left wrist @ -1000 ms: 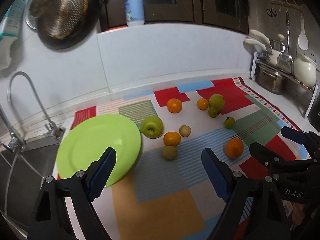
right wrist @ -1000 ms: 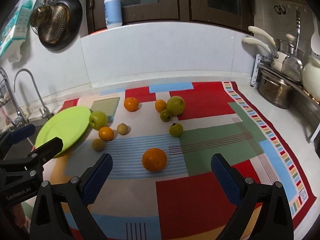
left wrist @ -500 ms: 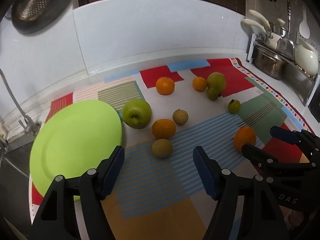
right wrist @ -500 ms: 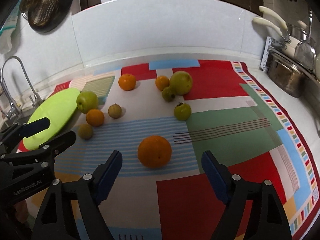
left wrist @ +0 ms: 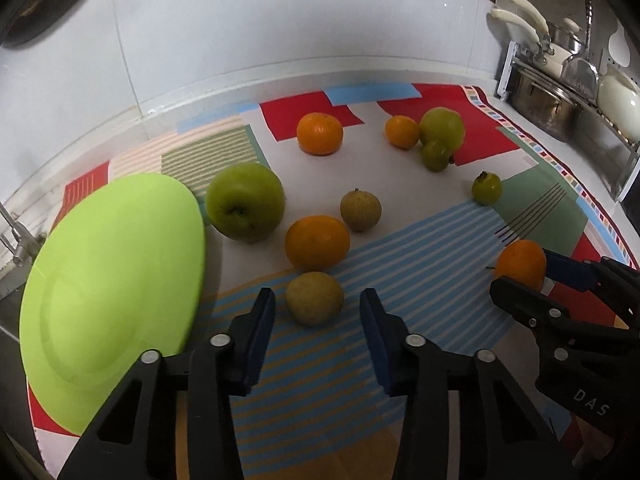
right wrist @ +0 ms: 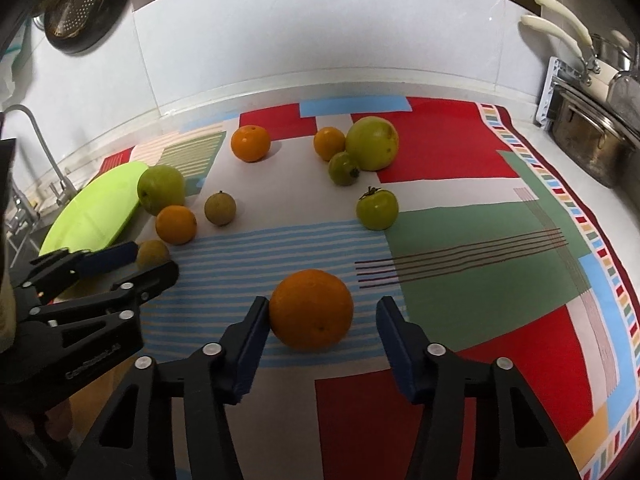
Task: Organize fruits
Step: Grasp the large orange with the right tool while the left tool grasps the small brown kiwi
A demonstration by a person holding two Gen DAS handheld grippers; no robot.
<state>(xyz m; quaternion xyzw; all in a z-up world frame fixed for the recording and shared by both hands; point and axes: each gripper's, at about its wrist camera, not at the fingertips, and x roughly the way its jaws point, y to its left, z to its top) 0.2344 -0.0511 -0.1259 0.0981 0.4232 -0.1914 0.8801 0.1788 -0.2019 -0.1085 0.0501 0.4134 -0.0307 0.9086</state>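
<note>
- Your left gripper sits open around the small brown fruit, jaws on either side and not touching, ready to close.
- Your right gripper is open astride the large orange; its left pad looks just at the skin.
- The green plate lies empty just beside the left gripper, likely the drop spot.

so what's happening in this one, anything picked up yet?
Nothing is held yet. A person works two handheld grippers over fruit scattered on a patchwork cloth. The left gripper is open around a small brownish fruit; the right gripper is open around a large orange. Both fruits sit on the cloth. The green plate has no fruit on it.
</note>
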